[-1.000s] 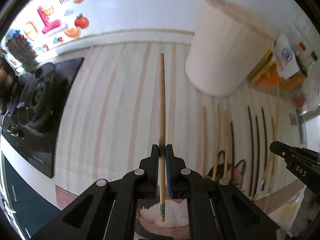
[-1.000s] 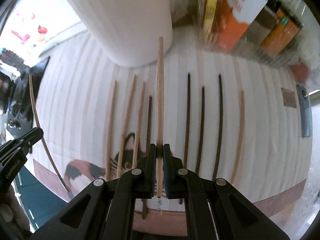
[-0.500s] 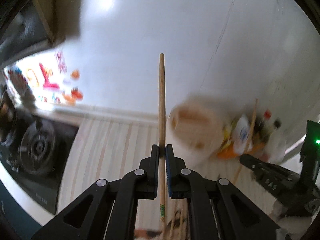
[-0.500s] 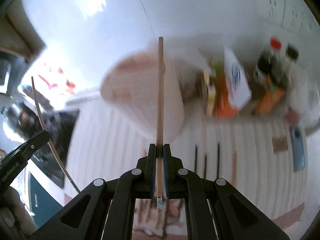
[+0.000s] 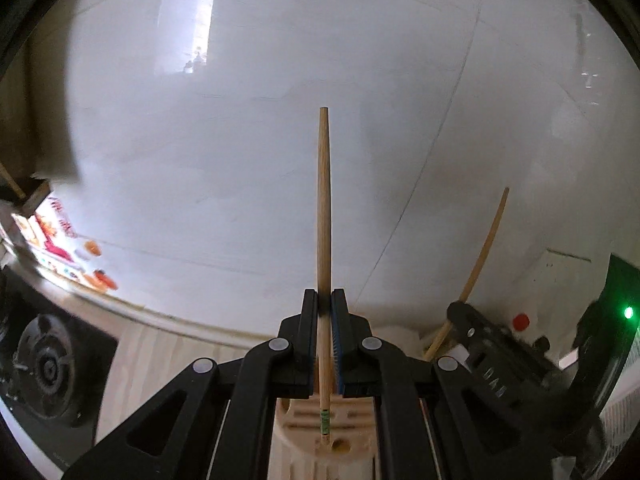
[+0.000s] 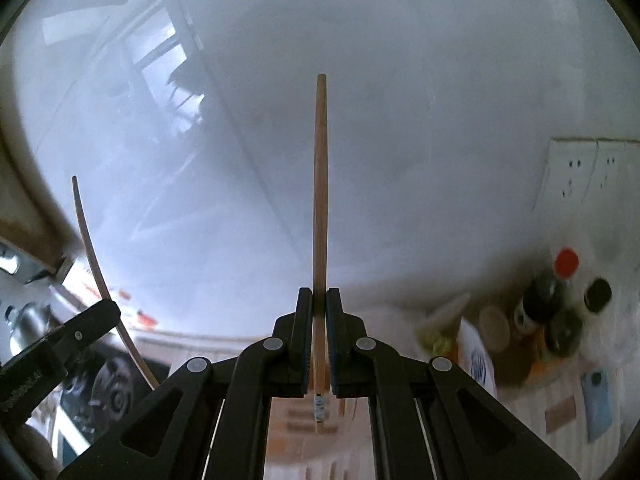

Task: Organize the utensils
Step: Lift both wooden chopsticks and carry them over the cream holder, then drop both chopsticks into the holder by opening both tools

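My left gripper (image 5: pixel 324 294) is shut on a light wooden chopstick (image 5: pixel 323 208) that points up toward the white wall. Its lower end hangs just above the slotted top of a cream utensil holder (image 5: pixel 348 434) seen between the fingers. My right gripper (image 6: pixel 319 292) is shut on a second wooden chopstick (image 6: pixel 320 184), also pointing up, with the holder's top (image 6: pixel 296 420) blurred below it. Each gripper shows in the other's view: the right one (image 5: pixel 488 360) with its chopstick (image 5: pixel 484 252), the left one (image 6: pixel 60 344) with its chopstick (image 6: pixel 100 276).
A black gas stove (image 5: pixel 48 368) lies at the left on the striped counter. Bottles and cartons (image 6: pixel 536 320) stand at the right by the wall, with a blue phone (image 6: pixel 598 402) on the counter. Wall sockets (image 6: pixel 588 172) are at the upper right.
Both grippers tilted upward with their chopsticks and moved over the holder. The chopsticks on the mat have dropped out of view; the wall fills both views.
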The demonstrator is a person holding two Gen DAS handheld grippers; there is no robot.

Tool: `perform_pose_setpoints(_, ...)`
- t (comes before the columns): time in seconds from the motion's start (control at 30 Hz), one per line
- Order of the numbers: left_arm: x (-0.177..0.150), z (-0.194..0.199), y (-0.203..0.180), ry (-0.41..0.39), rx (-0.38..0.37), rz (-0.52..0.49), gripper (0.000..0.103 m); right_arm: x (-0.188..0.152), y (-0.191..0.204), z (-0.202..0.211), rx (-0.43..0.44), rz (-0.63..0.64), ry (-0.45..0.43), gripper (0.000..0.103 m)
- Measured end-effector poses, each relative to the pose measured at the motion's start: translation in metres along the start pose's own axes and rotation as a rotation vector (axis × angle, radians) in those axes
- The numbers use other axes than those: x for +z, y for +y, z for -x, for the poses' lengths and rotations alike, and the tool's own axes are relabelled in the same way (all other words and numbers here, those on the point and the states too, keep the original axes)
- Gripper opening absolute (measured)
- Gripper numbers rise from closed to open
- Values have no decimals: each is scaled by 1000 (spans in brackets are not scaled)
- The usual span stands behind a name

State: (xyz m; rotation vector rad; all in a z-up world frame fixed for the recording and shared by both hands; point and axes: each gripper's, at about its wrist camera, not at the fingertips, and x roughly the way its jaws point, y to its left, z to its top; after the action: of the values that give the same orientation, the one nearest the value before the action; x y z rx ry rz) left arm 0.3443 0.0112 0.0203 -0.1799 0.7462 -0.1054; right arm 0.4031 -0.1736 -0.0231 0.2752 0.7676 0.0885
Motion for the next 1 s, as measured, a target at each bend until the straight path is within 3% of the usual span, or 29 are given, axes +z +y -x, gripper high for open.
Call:
perform_pose_setpoints(0.43,-1,-55,2,-13,10,-18,4,1,1,-60,7,-47,-29,7)
perform_pose_setpoints(0.8,-15,-72,9,90,7,-63,4,-17,2,-68,24,17,36,7)
perform_pose_setpoints(1.0,-22,-55,16,166,-12,-66,9,-27,-5,-82,43,39,125,7)
